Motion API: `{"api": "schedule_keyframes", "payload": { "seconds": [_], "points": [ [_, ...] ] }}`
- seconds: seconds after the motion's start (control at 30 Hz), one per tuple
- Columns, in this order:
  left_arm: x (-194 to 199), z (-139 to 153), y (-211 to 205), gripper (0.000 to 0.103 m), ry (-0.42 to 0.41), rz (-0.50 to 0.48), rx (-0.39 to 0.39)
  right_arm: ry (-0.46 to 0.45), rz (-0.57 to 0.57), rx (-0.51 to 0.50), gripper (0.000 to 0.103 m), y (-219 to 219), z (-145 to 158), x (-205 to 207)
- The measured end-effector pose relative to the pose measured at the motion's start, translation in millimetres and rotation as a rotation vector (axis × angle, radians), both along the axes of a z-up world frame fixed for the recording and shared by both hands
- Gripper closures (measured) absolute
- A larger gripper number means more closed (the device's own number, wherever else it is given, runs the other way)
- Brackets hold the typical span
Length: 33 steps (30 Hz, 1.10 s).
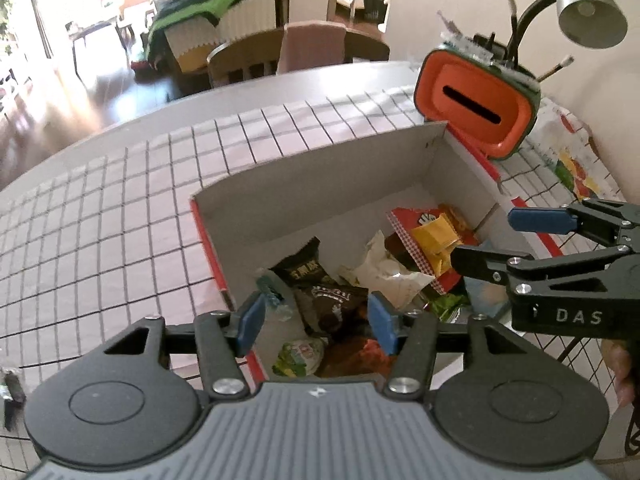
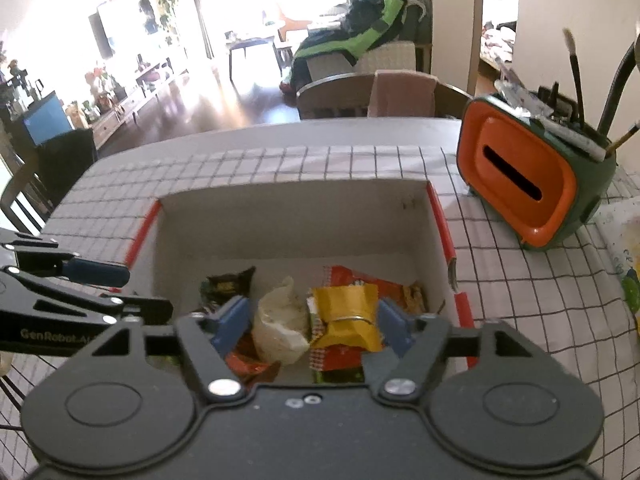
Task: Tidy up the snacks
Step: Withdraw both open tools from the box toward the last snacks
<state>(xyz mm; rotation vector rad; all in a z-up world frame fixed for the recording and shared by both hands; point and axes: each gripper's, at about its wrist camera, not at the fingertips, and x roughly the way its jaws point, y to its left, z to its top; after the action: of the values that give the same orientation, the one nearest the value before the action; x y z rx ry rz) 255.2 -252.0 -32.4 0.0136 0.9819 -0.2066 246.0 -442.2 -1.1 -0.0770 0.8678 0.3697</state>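
A grey cardboard box with red edges (image 1: 304, 184) (image 2: 296, 220) stands open on the checked tablecloth. Inside lie several snack packets: a yellow one (image 1: 434, 238) (image 2: 348, 312), a white one (image 1: 384, 268) (image 2: 280, 320), a black one (image 1: 304, 268) (image 2: 228, 284), a red one (image 1: 408, 220) and a green-white one (image 1: 298, 356). My left gripper (image 1: 318, 322) is open and empty above the box's near left corner. My right gripper (image 2: 312, 324) is open over the box, its fingers either side of the yellow and white packets, holding nothing. It also shows in the left wrist view (image 1: 504, 236).
An orange and green pen holder (image 1: 476, 108) (image 2: 528, 184) with brushes stands right of the box. A grey desk lamp (image 1: 588, 4) rises behind it. A printed bag (image 1: 572, 152) lies at the far right. Chairs (image 2: 360, 94) stand beyond the table's far edge.
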Motion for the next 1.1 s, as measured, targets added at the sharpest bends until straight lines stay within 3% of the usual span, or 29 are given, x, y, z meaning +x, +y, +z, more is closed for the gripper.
{"api": "schedule_keyframes", "payload": {
  "seconds": [0.33, 0.63, 1.1],
  "points": [
    [-36, 29, 23, 0.039, -0.111, 0.022, -0.005, -0.047, 0.051, 0.056, 0.015, 21, 23, -24],
    [-71, 47, 67, 0.025, -0.211, 0.073, -0.037, -0.109, 0.115, 0.057, 0.004, 57, 38, -47],
    [-113, 41, 158, 0.018, -0.265, 0.176, -0.013, -0.106, 0.225, 0.114, 0.000, 138, 35, -57]
  ]
}}
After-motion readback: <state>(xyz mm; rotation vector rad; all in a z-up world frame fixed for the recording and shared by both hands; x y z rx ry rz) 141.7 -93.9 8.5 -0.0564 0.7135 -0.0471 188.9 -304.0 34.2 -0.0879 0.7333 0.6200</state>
